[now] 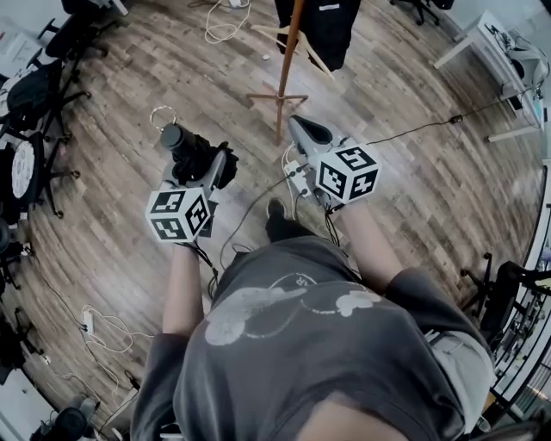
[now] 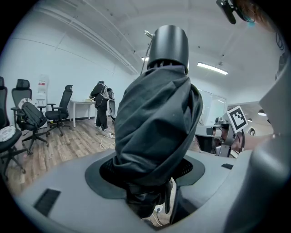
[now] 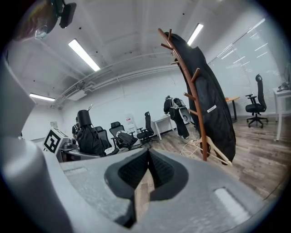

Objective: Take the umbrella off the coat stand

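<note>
A folded black umbrella [image 1: 191, 153] stands upright between the jaws of my left gripper [image 1: 203, 165], which is shut on its bundled fabric. In the left gripper view the umbrella [image 2: 157, 113] fills the middle, its cylindrical handle end [image 2: 168, 45] on top, held by that gripper [image 2: 152, 182]. The wooden coat stand [image 1: 288, 60] rises ahead with a black coat [image 1: 325, 26] on it, apart from both grippers. My right gripper [image 1: 310, 131] points toward the stand's base and is shut with nothing in it. In the right gripper view its jaws [image 3: 148, 159] meet, with the stand [image 3: 193, 95] ahead on the right.
A wooden hanger [image 1: 301, 45] dangles by the stand's pole. Cables [image 1: 225, 21] lie on the wood floor. Office chairs [image 1: 34, 95] crowd the left side, and a white desk [image 1: 482, 39] stands at the back right. A person [image 2: 101, 104] stands far off at a table.
</note>
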A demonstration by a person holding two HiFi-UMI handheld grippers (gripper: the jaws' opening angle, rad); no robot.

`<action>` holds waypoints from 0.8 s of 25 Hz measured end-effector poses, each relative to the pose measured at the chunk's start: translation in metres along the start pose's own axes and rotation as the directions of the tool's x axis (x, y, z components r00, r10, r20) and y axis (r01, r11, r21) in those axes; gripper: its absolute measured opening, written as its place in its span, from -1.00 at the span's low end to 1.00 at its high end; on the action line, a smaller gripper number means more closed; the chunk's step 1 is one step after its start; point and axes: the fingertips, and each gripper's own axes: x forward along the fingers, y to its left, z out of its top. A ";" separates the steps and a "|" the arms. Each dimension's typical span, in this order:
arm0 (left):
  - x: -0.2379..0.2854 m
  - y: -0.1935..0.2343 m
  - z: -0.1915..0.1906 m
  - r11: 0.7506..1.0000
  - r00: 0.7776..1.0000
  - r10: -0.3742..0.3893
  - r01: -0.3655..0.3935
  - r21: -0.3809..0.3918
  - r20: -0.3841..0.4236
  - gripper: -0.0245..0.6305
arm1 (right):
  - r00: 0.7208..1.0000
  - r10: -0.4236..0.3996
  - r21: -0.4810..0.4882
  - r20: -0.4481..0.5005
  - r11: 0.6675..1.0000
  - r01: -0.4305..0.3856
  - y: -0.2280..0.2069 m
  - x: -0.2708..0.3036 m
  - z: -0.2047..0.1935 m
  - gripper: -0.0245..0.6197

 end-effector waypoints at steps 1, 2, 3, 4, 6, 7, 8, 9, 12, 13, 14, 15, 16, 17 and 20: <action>-0.008 -0.002 -0.004 1.000 1.000 0.002 -0.002 -0.003 0.004 -0.09 | 1.000 -0.003 0.000 0.000 1.000 0.003 0.005 -0.006 -0.003 -0.93; -0.016 -0.005 -0.008 1.000 1.000 0.003 -0.003 -0.005 0.008 -0.09 | 1.000 -0.005 0.000 0.000 1.000 0.005 0.010 -0.012 -0.006 -0.93; -0.024 -0.008 -0.011 1.000 1.000 0.005 -0.005 -0.006 0.011 -0.09 | 1.000 -0.006 -0.001 0.001 1.000 0.006 0.015 -0.018 -0.009 -0.93; -0.031 -0.010 -0.015 1.000 1.000 0.007 -0.007 -0.006 0.014 -0.09 | 1.000 -0.006 -0.002 0.003 1.000 0.006 0.020 -0.023 -0.011 -0.93; -0.044 -0.016 -0.020 1.000 1.000 0.011 -0.011 -0.003 0.018 -0.09 | 1.000 -0.004 -0.002 0.006 1.000 0.004 0.030 -0.032 -0.014 -0.93; -0.050 -0.018 -0.022 1.000 1.000 0.013 -0.013 -0.003 0.019 -0.09 | 1.000 -0.003 0.000 0.007 1.000 0.003 0.034 -0.036 -0.016 -0.93; -0.057 -0.021 -0.025 1.000 1.000 0.016 -0.016 -0.003 0.020 -0.09 | 1.000 -0.001 0.004 0.008 1.000 0.001 0.039 -0.040 -0.017 -0.93; -0.063 -0.024 -0.028 1.000 1.000 0.019 -0.019 -0.005 0.021 -0.09 | 1.000 0.002 0.012 0.012 1.000 -0.002 0.045 -0.045 -0.019 -0.93; -0.084 -0.035 -0.040 1.000 0.999 0.027 -0.027 -0.011 0.022 -0.09 | 1.000 0.014 0.040 0.022 0.999 -0.015 0.059 -0.064 -0.028 -0.93; -0.091 -0.040 -0.045 1.000 0.999 0.028 -0.027 -0.013 0.022 -0.09 | 1.000 0.016 0.040 0.021 0.999 -0.017 0.064 -0.072 -0.032 -0.93; -0.098 -0.044 -0.049 1.000 0.999 0.027 -0.027 -0.014 0.023 -0.09 | 1.000 0.019 0.036 0.018 0.999 -0.019 0.068 -0.079 -0.035 -0.93; -0.104 -0.048 -0.052 1.000 0.999 0.027 -0.027 -0.014 0.024 -0.09 | 1.000 0.022 0.030 0.015 0.999 -0.022 0.073 -0.085 -0.038 -0.93; -0.111 -0.052 -0.055 1.000 0.999 0.027 -0.026 -0.012 0.025 -0.09 | 1.000 0.024 0.024 0.012 0.999 -0.025 0.078 -0.091 -0.040 -0.93; -0.117 -0.055 -0.058 1.000 0.999 0.027 -0.027 -0.010 0.026 -0.09 | 1.000 0.026 0.019 0.011 0.999 -0.026 0.082 -0.097 -0.042 -0.93; -0.134 -0.064 -0.065 1.000 0.999 0.028 -0.027 -0.008 0.030 -0.09 | 0.999 0.030 0.008 0.011 1.000 -0.030 0.096 -0.112 -0.047 -0.93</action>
